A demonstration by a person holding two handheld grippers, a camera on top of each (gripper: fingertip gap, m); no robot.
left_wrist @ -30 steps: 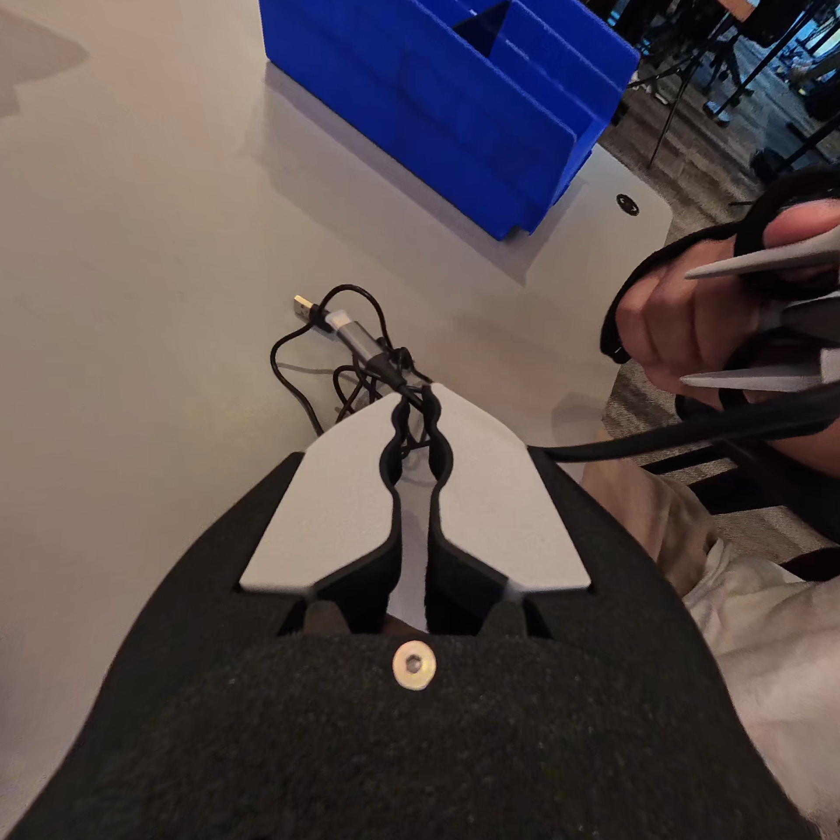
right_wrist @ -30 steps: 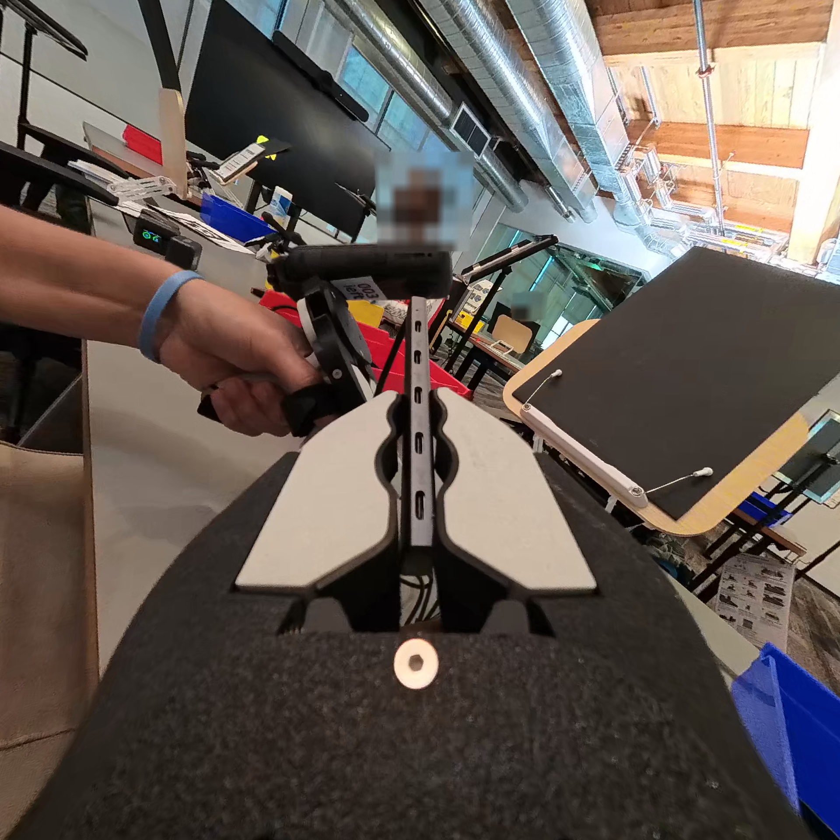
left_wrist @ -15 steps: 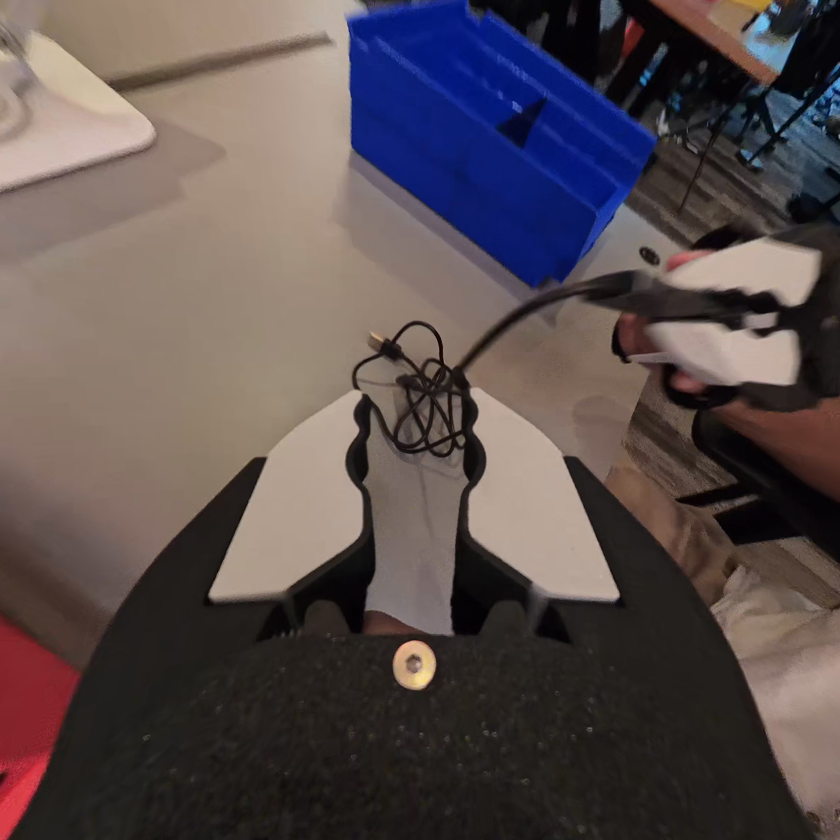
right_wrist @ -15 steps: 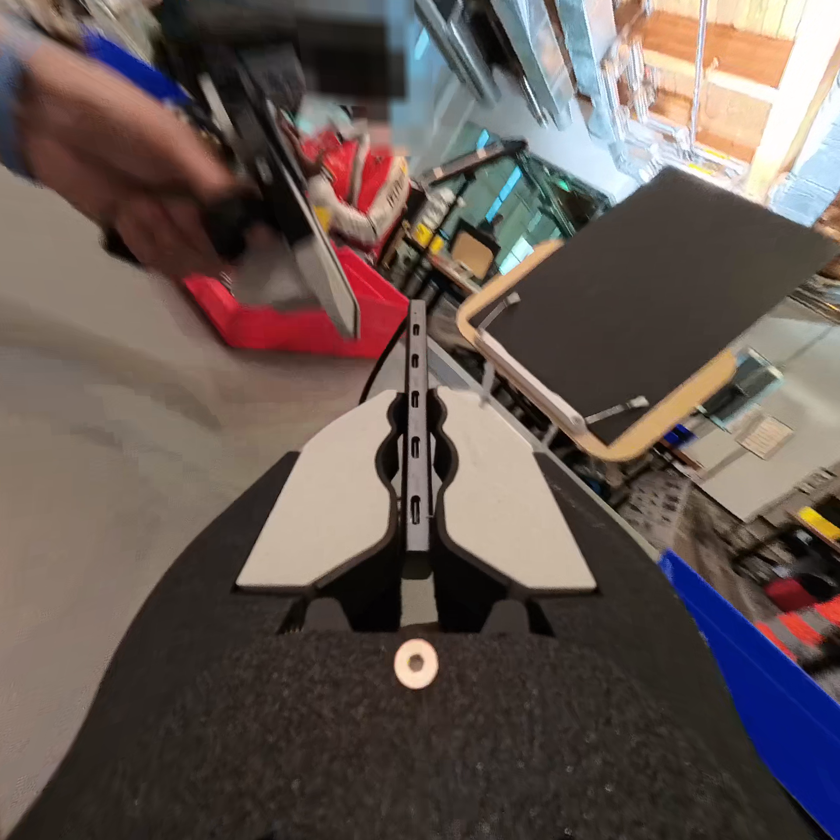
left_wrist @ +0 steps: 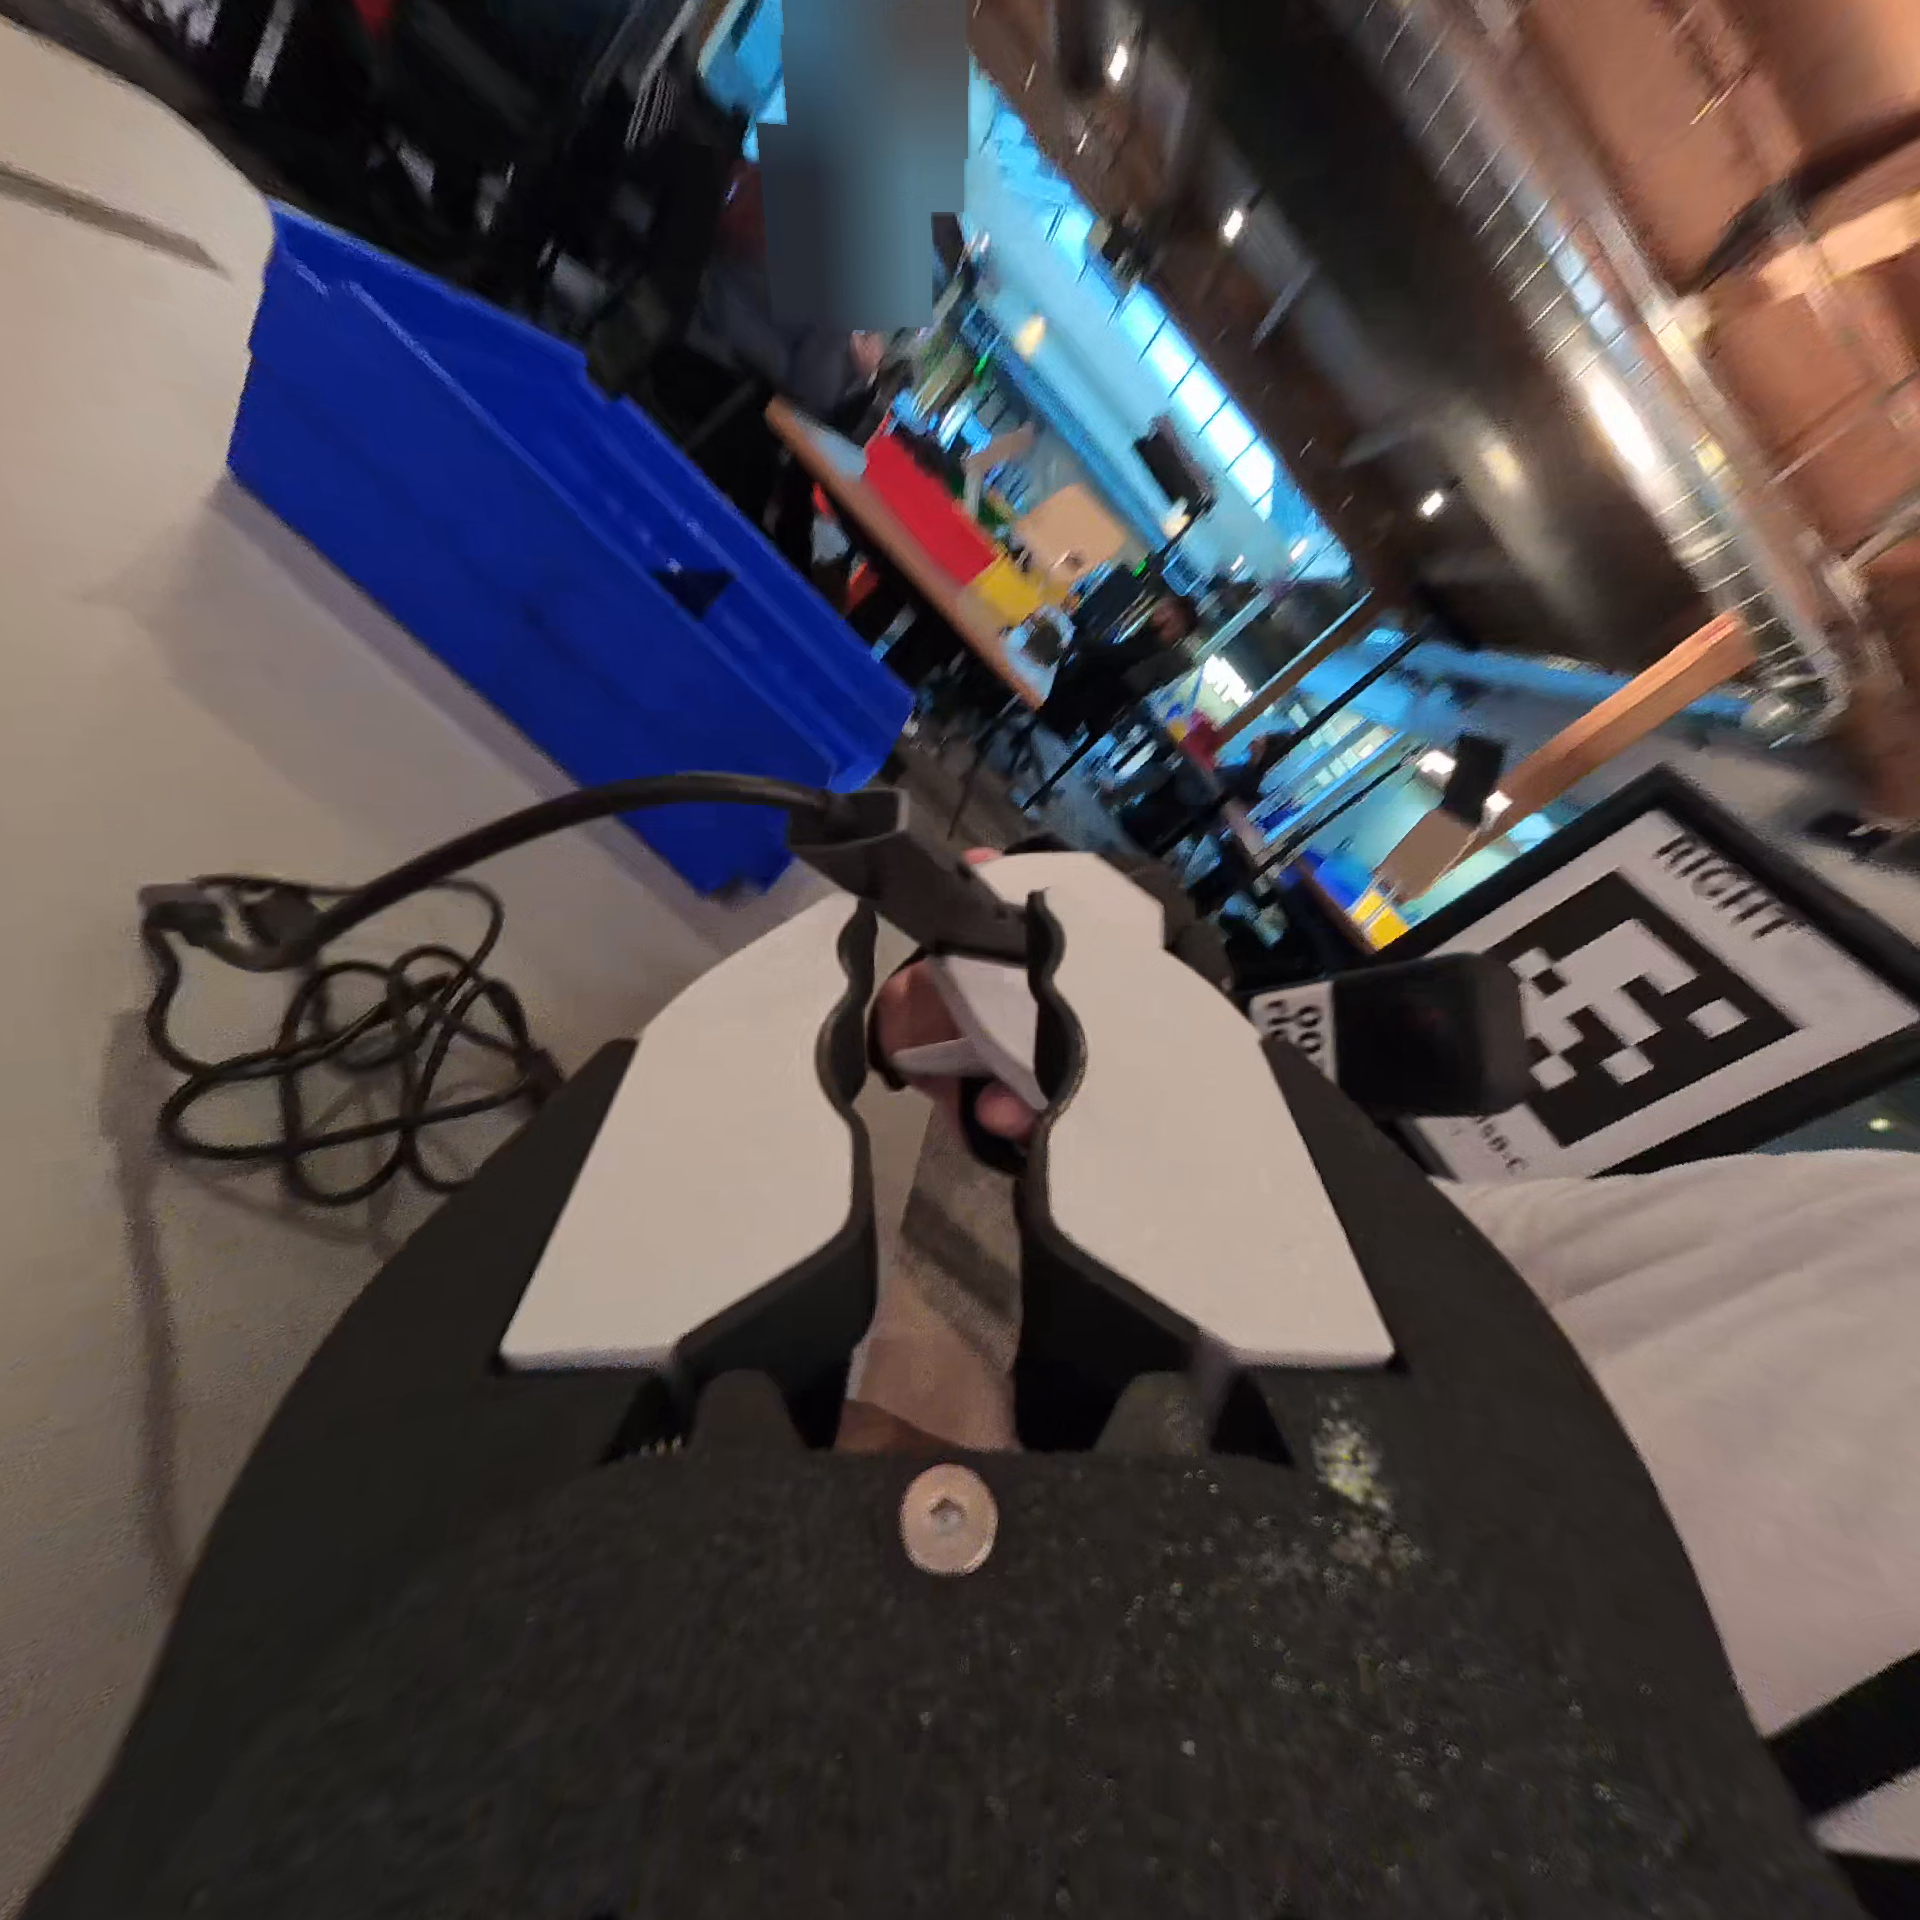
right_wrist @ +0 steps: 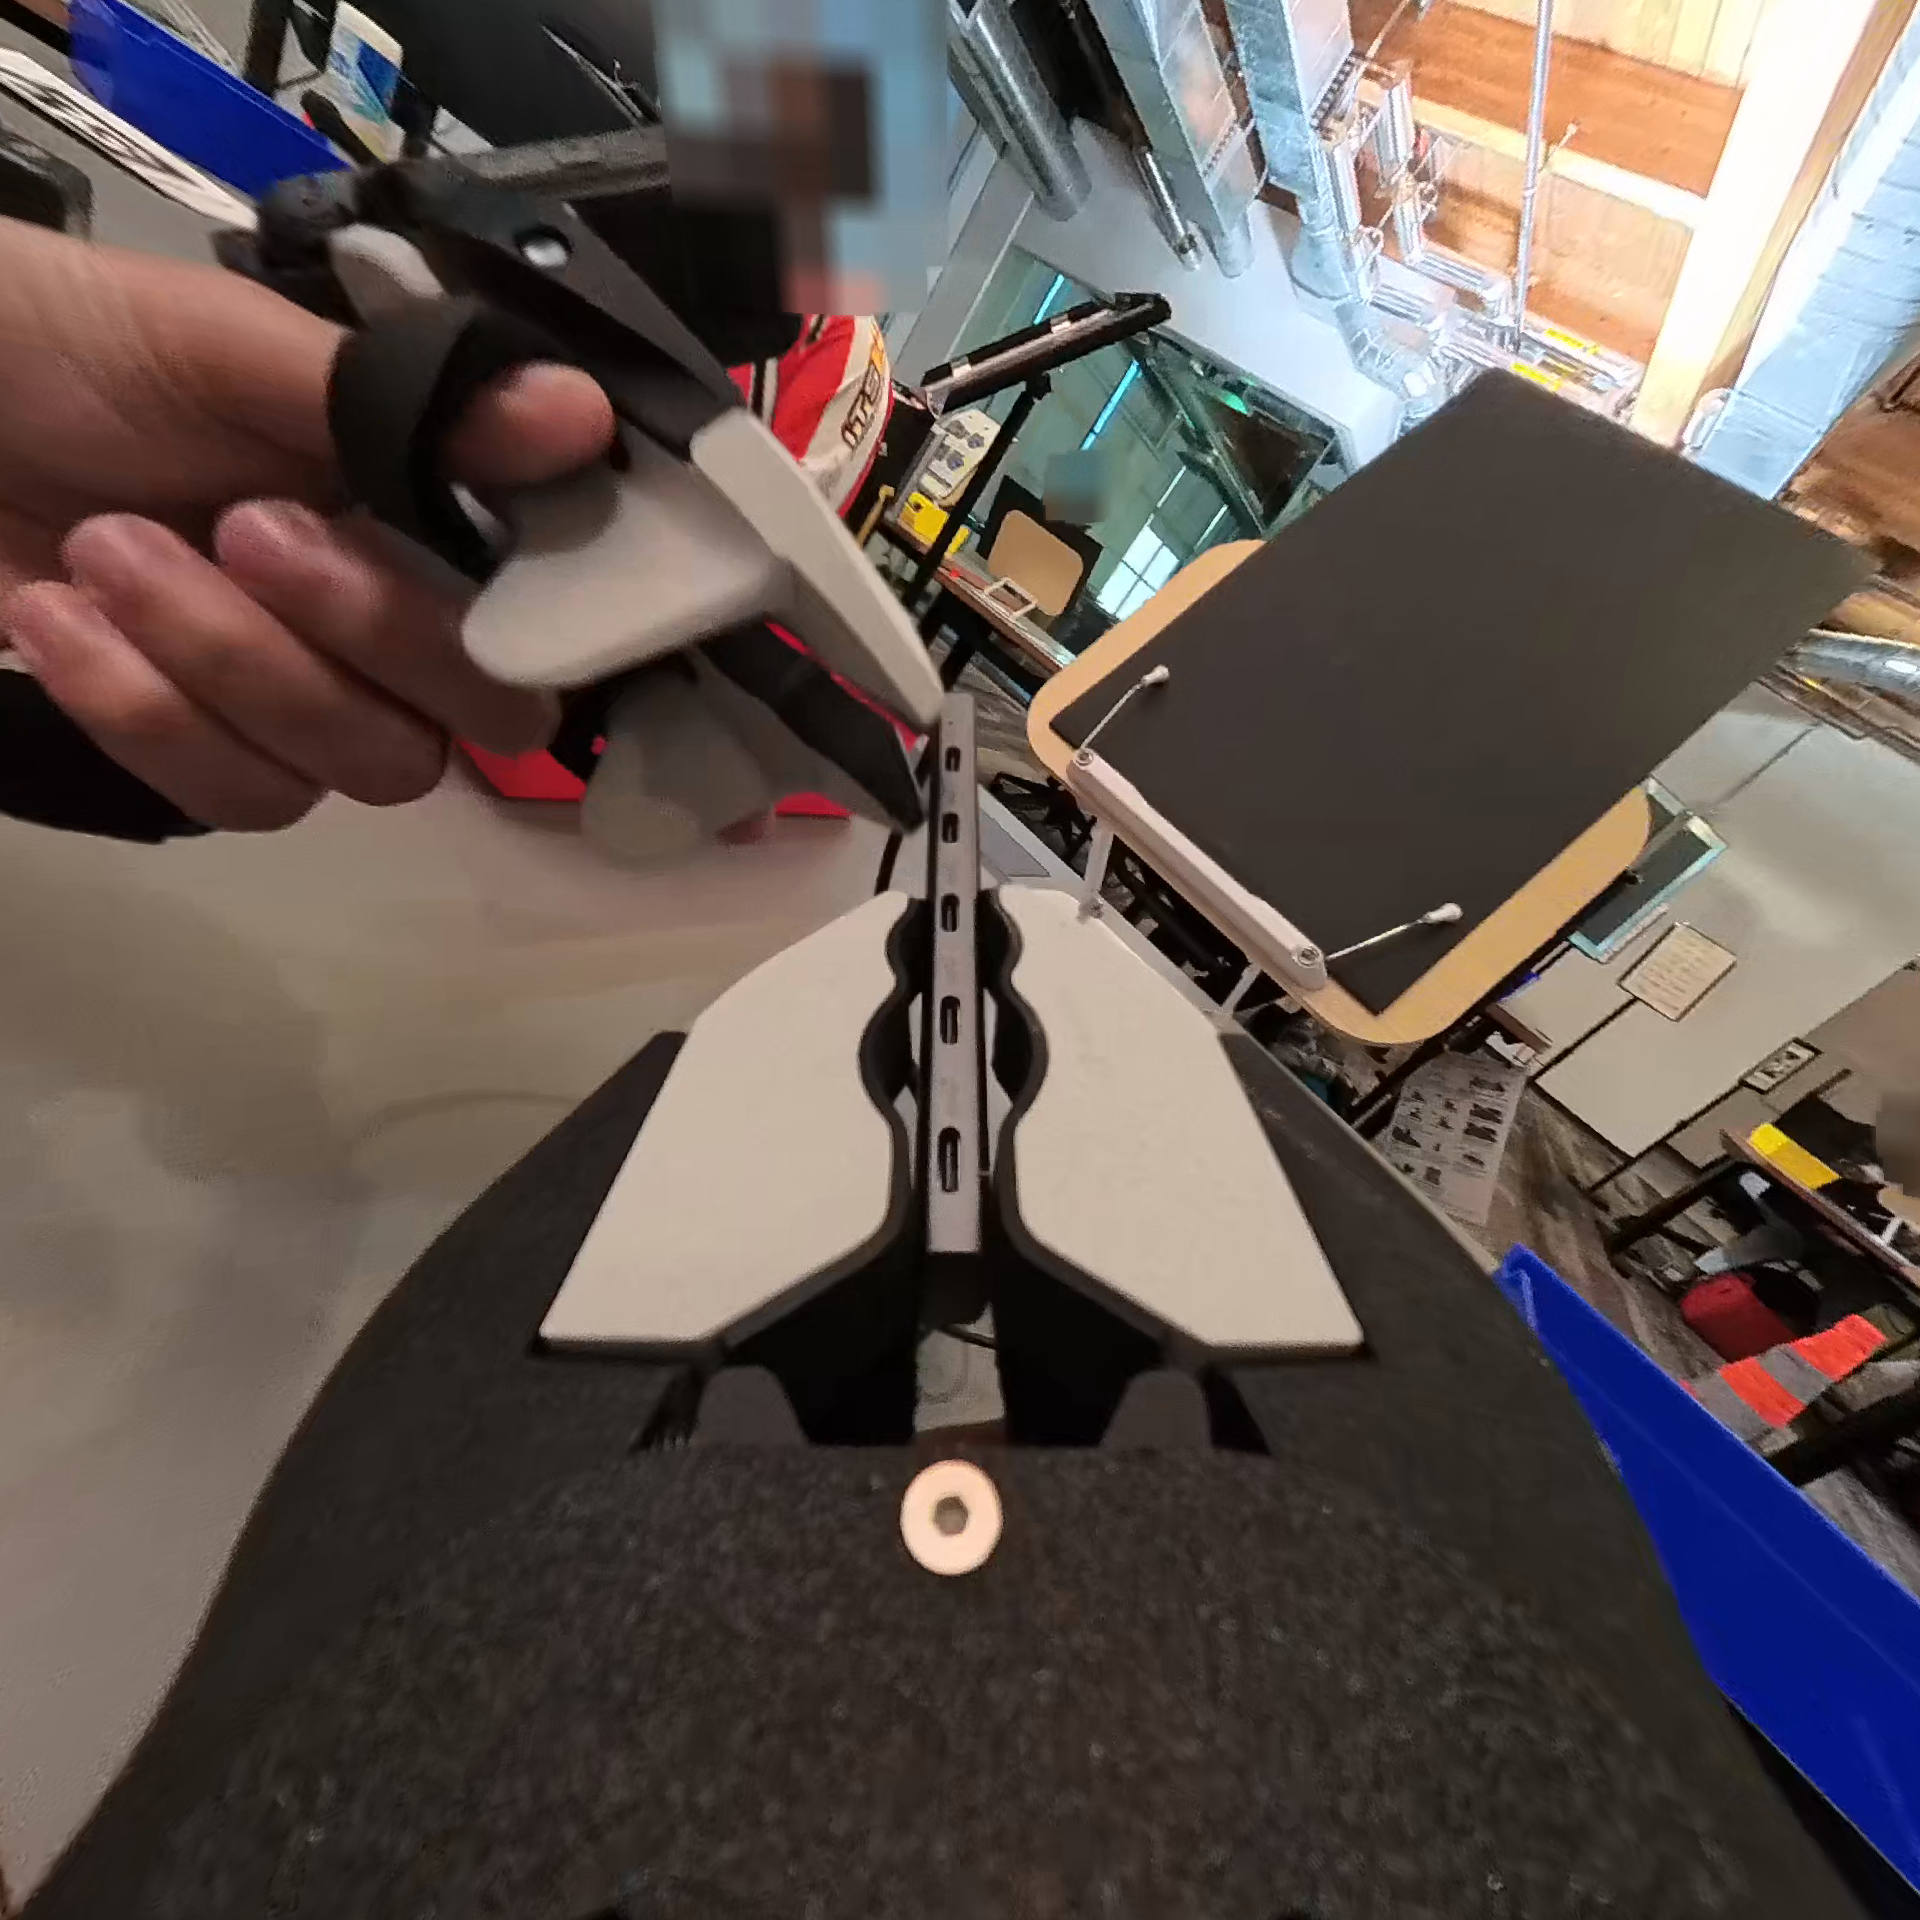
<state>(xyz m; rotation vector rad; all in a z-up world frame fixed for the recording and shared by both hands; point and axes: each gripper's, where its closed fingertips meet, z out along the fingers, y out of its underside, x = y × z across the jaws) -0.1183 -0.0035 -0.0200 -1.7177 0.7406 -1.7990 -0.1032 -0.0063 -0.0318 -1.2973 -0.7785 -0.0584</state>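
Observation:
My right gripper [right_wrist: 951, 909] is shut on a slim grey hub [right_wrist: 951, 1049] with several ports along its edge, held above the table. My left gripper [left_wrist: 945, 914] is open, with its jaws on either side of the hub's far end [left_wrist: 883, 847]. In the right wrist view the left gripper [right_wrist: 920, 769] reaches in from the upper left, its tips at the hub's end. The hub's thick black lead [left_wrist: 582, 816] runs down to a tangle of thin black cable [left_wrist: 322, 1039] on the white table. The right gripper's white fingers [left_wrist: 971, 1029] show behind my left jaws.
A blue bin [left_wrist: 499, 561] stands on the table [left_wrist: 156, 727] beyond the cable; its edge also shows in the right wrist view [right_wrist: 1766, 1558]. A red bin [right_wrist: 520, 774] sits behind the hand [right_wrist: 208, 582]. A black board on a stand [right_wrist: 1455, 675] is off the table. The grippers are tip to tip, or close to it.
My left gripper opened and let go of the thin cable, rose from the tangle and swung right to the hub's end. The right gripper kept its grip and brought the hub closer.

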